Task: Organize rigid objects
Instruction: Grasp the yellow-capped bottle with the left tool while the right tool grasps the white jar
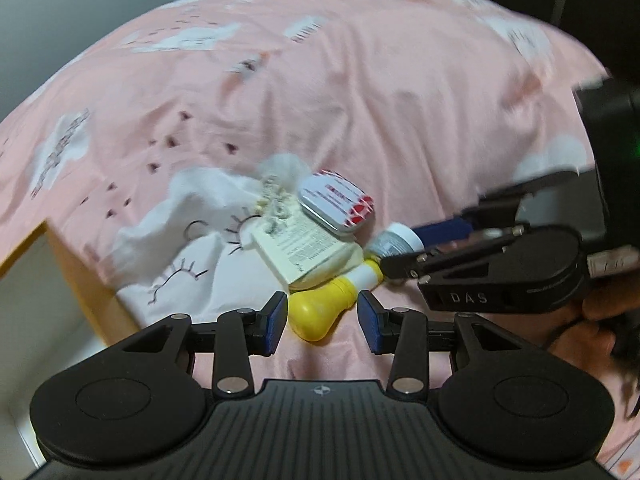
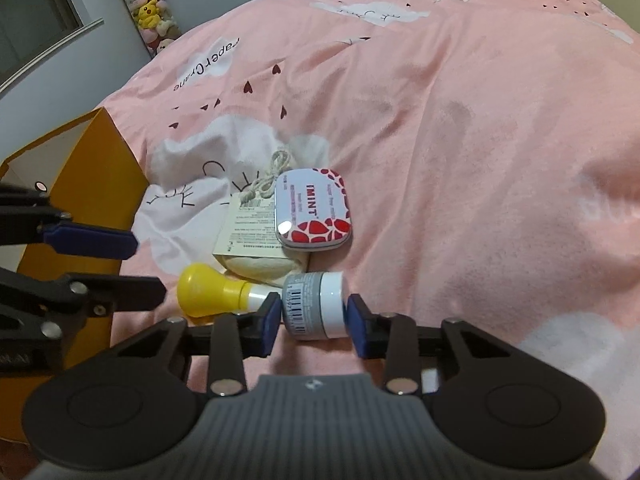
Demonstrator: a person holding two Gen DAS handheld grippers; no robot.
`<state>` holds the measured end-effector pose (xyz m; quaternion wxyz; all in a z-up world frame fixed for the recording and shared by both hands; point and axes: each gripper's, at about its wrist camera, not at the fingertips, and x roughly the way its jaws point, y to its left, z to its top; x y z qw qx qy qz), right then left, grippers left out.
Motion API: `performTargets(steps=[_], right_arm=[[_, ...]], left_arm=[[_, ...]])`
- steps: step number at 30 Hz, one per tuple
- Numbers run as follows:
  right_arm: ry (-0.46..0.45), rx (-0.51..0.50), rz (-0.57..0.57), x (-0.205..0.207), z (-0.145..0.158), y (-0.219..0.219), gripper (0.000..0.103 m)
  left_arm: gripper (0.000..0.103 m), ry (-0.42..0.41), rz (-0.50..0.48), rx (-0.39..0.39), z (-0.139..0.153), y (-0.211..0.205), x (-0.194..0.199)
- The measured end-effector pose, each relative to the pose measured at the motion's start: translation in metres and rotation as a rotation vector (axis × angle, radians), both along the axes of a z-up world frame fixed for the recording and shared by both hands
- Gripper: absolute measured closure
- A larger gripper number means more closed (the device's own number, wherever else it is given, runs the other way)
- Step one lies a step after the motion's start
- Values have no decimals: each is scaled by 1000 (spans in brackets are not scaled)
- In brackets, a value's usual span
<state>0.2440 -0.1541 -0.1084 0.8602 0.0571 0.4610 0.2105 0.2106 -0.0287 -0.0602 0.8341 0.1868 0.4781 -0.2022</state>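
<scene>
A small pile lies on the pink bedspread: a yellow bulb-shaped bottle, a grey jar with a white lid, a red-and-white mint tin and a cream pouch with a printed card. My left gripper is open, its pads on either side of the yellow bottle's bulb, apart from it. My right gripper straddles the grey jar; the left pad is at the jar, with a small gap at the right pad.
A white cloth with eyelash drawings lies left of the pile. An orange box with a white inside stands at the bed's left edge. Plush toys hang by the far wall.
</scene>
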Motion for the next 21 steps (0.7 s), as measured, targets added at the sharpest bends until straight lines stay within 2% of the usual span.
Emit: performTargets(steps=[4,7,10,14,18,21], right_arm=[[5,-6,16,-1,-2,1,67],[6,-13,16,-1,-4,1,67],[15,21,-16,-1,-2,-9,68],[28,46,-47,-2,-1,-19,68],[46,57,-52,0,-3,-22,68],[53,60,-51,1,-5,-22,68]], left_arm=[[54,35,-172,117,-11,-20,5],[54,28,-286,217,-21,-35,5],[54,32,-361,253,-31,-43,7],[59,64,-420,285,-45,-50,14],[66,77,-430,336,-58,-56,21],[68,109,-410,316,-63,-56,28]])
